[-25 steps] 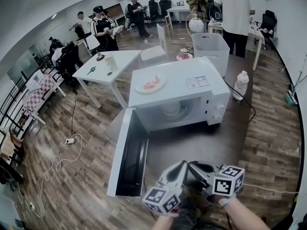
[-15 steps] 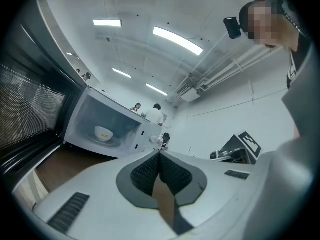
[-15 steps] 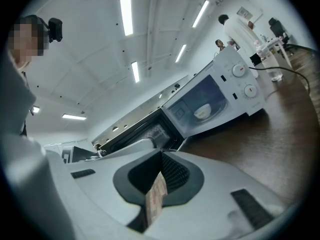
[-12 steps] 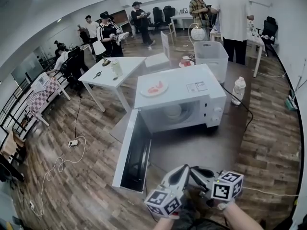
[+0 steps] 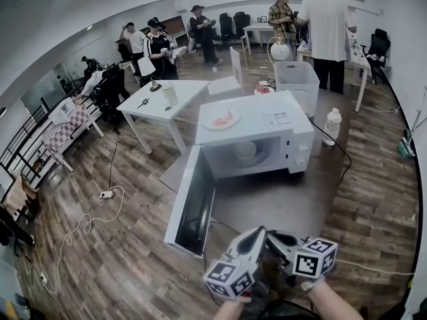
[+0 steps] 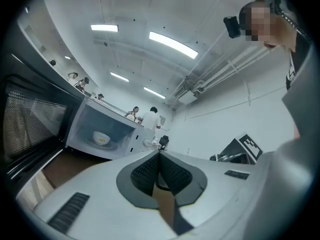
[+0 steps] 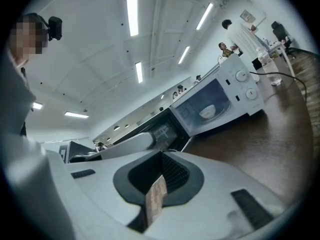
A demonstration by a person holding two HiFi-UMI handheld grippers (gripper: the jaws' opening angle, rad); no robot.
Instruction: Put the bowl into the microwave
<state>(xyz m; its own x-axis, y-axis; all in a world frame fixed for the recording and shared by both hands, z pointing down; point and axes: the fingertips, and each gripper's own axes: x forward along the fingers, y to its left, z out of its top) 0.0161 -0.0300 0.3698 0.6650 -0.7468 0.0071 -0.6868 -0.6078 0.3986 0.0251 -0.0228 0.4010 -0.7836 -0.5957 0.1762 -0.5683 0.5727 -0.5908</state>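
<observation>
Fingers (image 6: 172, 174) of left gripper (image 6: 159, 154) and right gripper (image 7: 161, 154) closed together, seemingly empty, bowl (image 5: 244, 151) inside open microwave (image 5: 252, 109)

On the head view the bowl (image 5: 245, 151) is only a pale blur inside the microwave (image 5: 267, 122), and I cannot tell what, if anything, it holds. The red stuff on the plate (image 5: 221, 119) up top is too small for me to identify, and the print on the label (image 5: 275, 119) beside it is unreadable. In the left gripper view the open door (image 6: 30, 129) runs off the left edge. The small items on the white table (image 5: 167, 102) I cannot make out.
</observation>
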